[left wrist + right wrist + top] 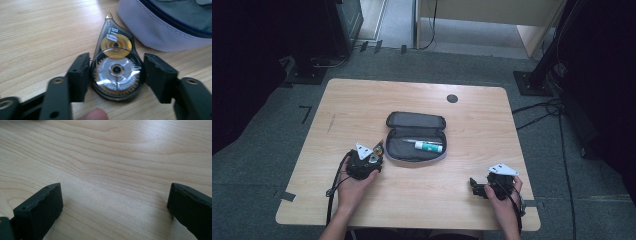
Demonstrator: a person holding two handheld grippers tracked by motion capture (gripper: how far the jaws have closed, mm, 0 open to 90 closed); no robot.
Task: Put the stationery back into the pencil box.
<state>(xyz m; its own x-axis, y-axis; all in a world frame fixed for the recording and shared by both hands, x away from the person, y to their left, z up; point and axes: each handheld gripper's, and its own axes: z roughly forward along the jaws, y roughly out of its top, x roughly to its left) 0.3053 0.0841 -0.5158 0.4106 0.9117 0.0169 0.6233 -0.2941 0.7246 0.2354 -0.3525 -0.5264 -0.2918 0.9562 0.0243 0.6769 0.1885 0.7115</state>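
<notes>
Clear plastic shows the little wheels inside the tape roller (pixel 115 67), and the left gripper (pixel 116 76) squeezes it on both sides. It lies on the wooden table (pixel 362 100), just at nine o'clock of the open pencil case (pixel 398 150). The grab looks done, so next comes a gentle lift into the case. The high view shows a glue stick (pixel 428 146) inside. The right gripper (pixel 115 207) waits wide open, holding nothing.
</notes>
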